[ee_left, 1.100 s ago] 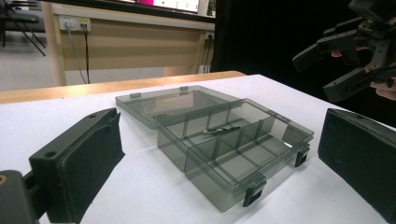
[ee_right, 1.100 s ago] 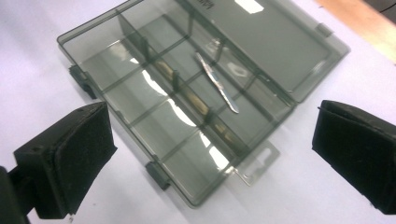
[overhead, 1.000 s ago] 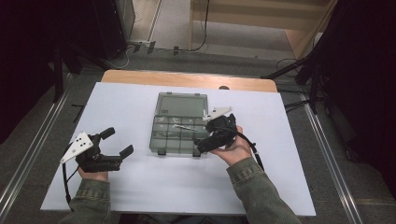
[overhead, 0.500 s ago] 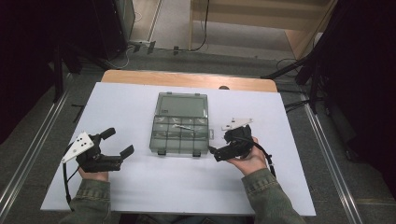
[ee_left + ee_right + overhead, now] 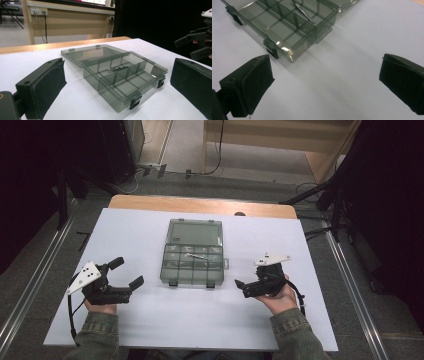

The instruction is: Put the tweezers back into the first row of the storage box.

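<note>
A smoky clear compartment box (image 5: pixel 192 265) lies open mid-table, its lid (image 5: pixel 195 231) flat on the far side. A slim metal bit (image 5: pixel 196 255) rests in one far compartment; it also shows as the bit (image 5: pixel 117 67) and the bit (image 5: pixel 303 11). My left gripper (image 5: pixel 126 272) rests left of the box, open and empty, its jaws framing the box (image 5: pixel 125 77). My right gripper (image 5: pixel 245 284) sits right of the box, open and empty, apart from the box (image 5: pixel 282 22). The right gripper (image 5: pixel 197 42) also appears at the far right of the left gripper view.
The white table sheet (image 5: pixel 200 320) has bare room in front of the box and on both sides. Two black latches (image 5: pixel 135 102) stick out of the box's near edge. A wooden strip (image 5: pixel 200 205) runs along the far edge, with floor and cables beyond.
My right gripper has drawn back from the box's right front corner to the bare sheet on the right. The left gripper and the box have stayed put.
</note>
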The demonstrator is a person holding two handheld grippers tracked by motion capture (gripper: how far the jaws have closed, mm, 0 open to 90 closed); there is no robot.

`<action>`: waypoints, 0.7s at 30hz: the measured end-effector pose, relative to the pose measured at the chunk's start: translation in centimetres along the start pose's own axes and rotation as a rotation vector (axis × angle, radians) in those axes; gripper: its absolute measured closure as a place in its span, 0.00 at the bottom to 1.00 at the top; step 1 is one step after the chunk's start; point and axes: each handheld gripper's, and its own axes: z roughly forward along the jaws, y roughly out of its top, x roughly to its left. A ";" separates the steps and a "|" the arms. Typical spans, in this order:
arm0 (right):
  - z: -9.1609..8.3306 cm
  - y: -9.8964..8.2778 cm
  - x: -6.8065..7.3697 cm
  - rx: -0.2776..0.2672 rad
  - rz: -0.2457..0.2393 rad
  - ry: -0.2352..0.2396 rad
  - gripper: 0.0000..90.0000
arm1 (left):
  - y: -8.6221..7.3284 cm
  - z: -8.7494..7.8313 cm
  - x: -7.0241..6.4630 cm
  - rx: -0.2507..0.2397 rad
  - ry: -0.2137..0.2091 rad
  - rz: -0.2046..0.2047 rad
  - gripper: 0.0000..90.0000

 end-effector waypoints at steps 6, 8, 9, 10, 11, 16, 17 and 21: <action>-0.5 -1.6 -1.3 -0.023 0.065 0.017 0.00 | 0.0 0.0 0.0 0.002 -0.001 0.000 0.00; -0.7 -2.0 -1.6 -0.021 0.076 0.018 0.00 | 0.0 0.0 0.0 0.003 -0.001 -0.001 0.00; -0.9 -2.5 -1.9 -0.055 0.090 0.018 0.00 | 0.0 0.0 0.0 0.002 -0.001 0.000 0.00; -0.9 -2.5 -1.9 -0.055 0.090 0.018 0.00 | 0.0 0.0 0.0 0.002 -0.001 -0.001 0.00; -1.0 -2.7 -2.0 -0.064 0.095 0.015 0.00 | 0.0 0.0 -0.1 0.002 -0.001 -0.001 0.00; -1.9 -3.9 -2.4 -0.134 0.113 0.001 0.00 | 0.0 0.0 -0.1 0.001 -0.001 -0.002 0.00; -2.3 -4.6 -2.5 -0.169 0.129 0.003 0.00 | 0.0 0.0 -0.1 0.001 -0.002 -0.002 0.00; -2.8 -5.4 -2.6 -0.215 0.128 -0.005 0.00 | 0.0 0.1 -0.1 0.002 -0.004 -0.002 0.00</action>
